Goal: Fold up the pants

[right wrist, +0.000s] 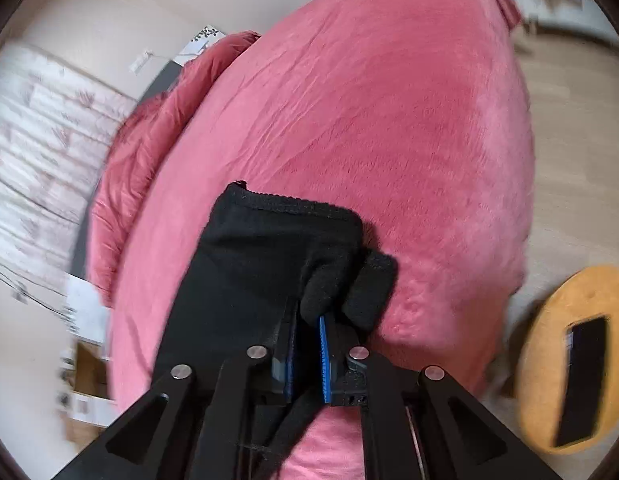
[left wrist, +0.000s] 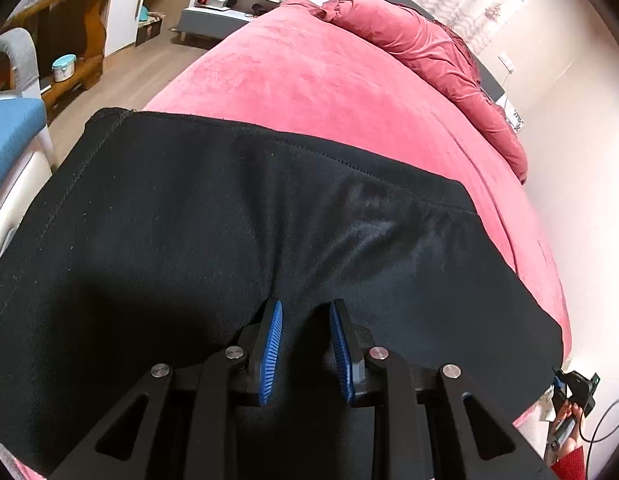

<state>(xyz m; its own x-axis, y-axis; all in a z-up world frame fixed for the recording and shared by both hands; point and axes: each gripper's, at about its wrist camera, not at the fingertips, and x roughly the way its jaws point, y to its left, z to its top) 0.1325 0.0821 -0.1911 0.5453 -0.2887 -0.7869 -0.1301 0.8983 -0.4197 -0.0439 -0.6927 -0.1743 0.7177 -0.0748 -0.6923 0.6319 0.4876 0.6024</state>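
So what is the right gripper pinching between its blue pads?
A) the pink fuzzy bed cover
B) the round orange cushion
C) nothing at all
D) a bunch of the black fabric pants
D: in the right wrist view, the right gripper has its blue pads closed on a bunched fold of the black fabric pants.

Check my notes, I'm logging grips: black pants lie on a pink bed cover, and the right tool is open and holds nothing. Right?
Not quite. The right wrist view shows the right tool shut on a bunched fold of the pants. The rest stands: black pants on the pink bed cover.
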